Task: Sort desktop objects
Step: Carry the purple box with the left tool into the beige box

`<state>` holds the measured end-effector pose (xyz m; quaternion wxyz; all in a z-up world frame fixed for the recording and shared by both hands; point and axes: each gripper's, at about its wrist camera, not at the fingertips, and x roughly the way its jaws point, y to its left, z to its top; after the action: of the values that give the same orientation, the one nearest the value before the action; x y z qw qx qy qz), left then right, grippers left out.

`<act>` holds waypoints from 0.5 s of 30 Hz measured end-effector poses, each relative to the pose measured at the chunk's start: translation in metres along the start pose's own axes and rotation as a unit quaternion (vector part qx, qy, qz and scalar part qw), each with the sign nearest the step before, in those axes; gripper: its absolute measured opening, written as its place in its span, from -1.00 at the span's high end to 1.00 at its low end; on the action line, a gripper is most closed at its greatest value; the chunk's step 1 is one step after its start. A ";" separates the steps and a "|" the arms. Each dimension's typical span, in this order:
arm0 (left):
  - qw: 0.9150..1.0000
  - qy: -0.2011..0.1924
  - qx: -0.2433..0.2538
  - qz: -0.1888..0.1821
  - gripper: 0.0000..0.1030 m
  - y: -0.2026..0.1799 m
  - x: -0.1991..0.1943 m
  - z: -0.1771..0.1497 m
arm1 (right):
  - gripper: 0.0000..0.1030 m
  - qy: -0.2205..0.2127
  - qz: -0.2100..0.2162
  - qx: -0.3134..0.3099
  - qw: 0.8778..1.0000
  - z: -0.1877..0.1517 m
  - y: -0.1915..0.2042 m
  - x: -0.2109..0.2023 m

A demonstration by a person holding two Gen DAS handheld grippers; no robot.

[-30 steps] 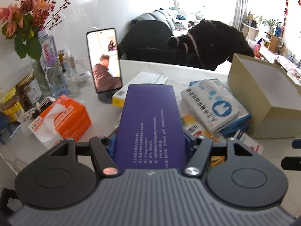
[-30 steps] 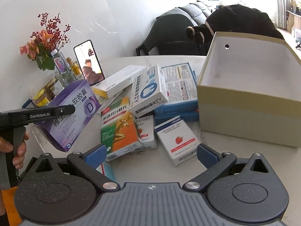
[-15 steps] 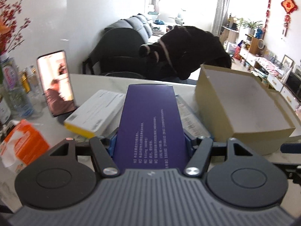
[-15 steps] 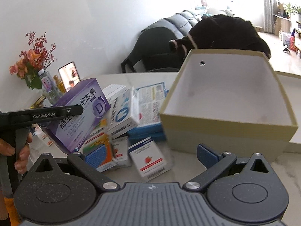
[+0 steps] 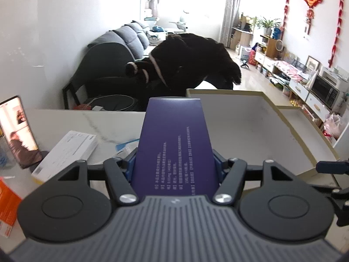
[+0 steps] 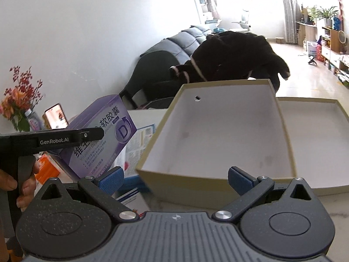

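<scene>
The purple vitamin D box [image 5: 174, 144] sits clamped between the blue pads of the left gripper [image 5: 174, 163], one pad pressed to each long side, the fingers about half apart to fit its width. The box is held off the tabletop [image 5: 91, 120], its far end reaching toward the near wall of the open beige cardboard box [image 5: 250, 131]. From the right wrist view the same carton [image 6: 102, 135] hangs tilted in the air to the left of the cardboard box [image 6: 218, 135], with a hand [image 6: 13, 185] on the left gripper's handle at the frame edge.

The right gripper [image 6: 175, 178] has its fingers [image 6: 111, 178] spread wide with nothing between them; they hover in front of the cardboard box's near wall, not touching it.

The cardboard box is empty inside, white-lined, with a small hole in its far wall. Its shallow lid [image 6: 316, 131] lies open-side up just beside it on the right.

On the tabletop to the left lie a white and yellow carton [image 5: 67, 150], a blue and white medicine box [image 6: 139, 139], an orange tissue pack [image 5: 6, 203] and a propped phone [image 5: 18, 131] with its screen lit. Flowers in a vase [image 6: 17, 102] stand by the wall.
</scene>
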<state>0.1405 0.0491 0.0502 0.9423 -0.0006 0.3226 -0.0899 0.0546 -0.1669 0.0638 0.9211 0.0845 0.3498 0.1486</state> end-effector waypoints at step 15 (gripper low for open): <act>0.998 0.023 0.025 -0.053 -0.23 -0.068 0.067 0.033 | -0.98 -0.024 -0.081 0.042 0.996 0.025 -0.071 0.000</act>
<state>0.2009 -0.0308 0.0393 0.9284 0.0084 0.3409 -0.1475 0.0871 -0.2351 0.0641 0.9338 0.0981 0.3395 0.0567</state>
